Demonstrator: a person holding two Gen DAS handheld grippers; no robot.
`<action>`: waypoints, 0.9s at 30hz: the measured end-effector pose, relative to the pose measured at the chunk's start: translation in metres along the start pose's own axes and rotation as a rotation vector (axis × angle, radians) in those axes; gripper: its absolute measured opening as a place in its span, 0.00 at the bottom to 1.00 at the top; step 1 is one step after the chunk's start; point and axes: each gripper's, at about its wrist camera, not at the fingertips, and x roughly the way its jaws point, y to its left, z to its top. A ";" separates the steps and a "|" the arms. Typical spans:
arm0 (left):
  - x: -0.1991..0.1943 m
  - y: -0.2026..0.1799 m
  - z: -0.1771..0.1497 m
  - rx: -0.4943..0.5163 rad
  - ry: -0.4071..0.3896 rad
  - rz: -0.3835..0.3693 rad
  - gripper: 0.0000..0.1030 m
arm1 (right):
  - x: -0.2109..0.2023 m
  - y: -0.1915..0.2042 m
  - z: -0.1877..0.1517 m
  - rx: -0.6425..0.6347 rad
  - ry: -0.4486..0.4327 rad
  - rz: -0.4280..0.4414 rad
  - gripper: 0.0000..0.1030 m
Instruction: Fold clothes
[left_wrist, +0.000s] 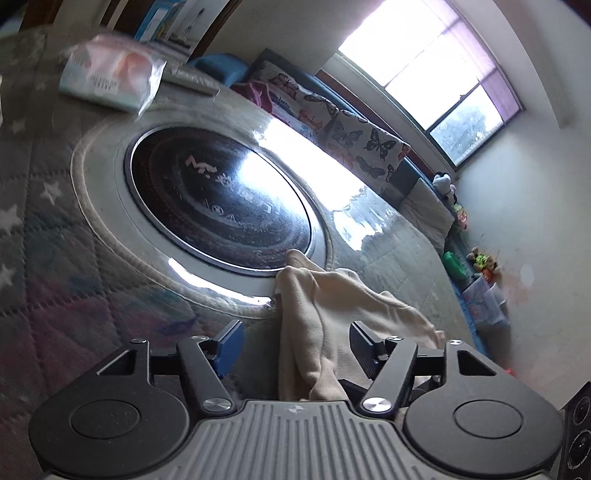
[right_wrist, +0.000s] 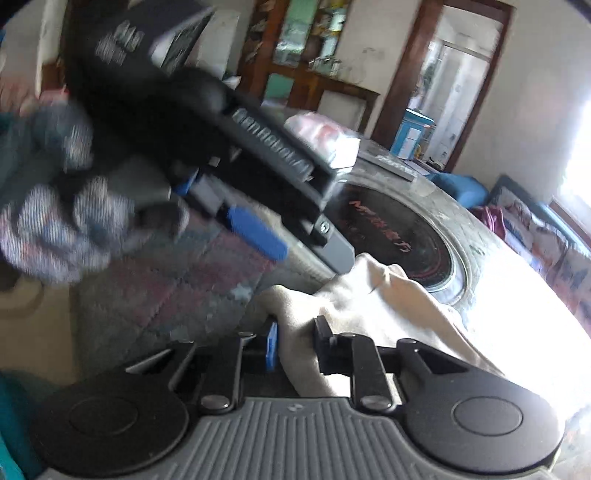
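Note:
A cream garment (left_wrist: 325, 317) lies bunched on the quilted table cover by the round black cooktop (left_wrist: 218, 199). My left gripper (left_wrist: 295, 343) is open, with the cloth running between its spread fingers. My right gripper (right_wrist: 295, 343) is shut on a fold of the same cream garment (right_wrist: 369, 306). The left gripper (right_wrist: 258, 236) also shows in the right wrist view, blurred, held by a gloved hand (right_wrist: 55, 229) just above the cloth.
A wrapped tissue pack (left_wrist: 110, 81) lies at the table's far side. A butterfly-print cushion (left_wrist: 351, 129) lines the bench under the window (left_wrist: 443, 74). Toys (left_wrist: 480, 262) sit in the corner. A wooden cabinet (right_wrist: 314, 55) and a doorway (right_wrist: 454, 74) stand behind.

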 end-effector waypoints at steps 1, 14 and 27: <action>0.002 0.001 0.001 -0.033 0.005 -0.011 0.68 | -0.004 -0.005 0.001 0.033 -0.011 0.009 0.17; 0.046 0.013 0.003 -0.379 0.098 -0.162 0.47 | -0.036 -0.044 0.000 0.213 -0.095 0.084 0.14; 0.050 0.018 -0.001 -0.312 0.091 -0.102 0.17 | -0.067 -0.062 -0.038 0.338 -0.117 0.027 0.26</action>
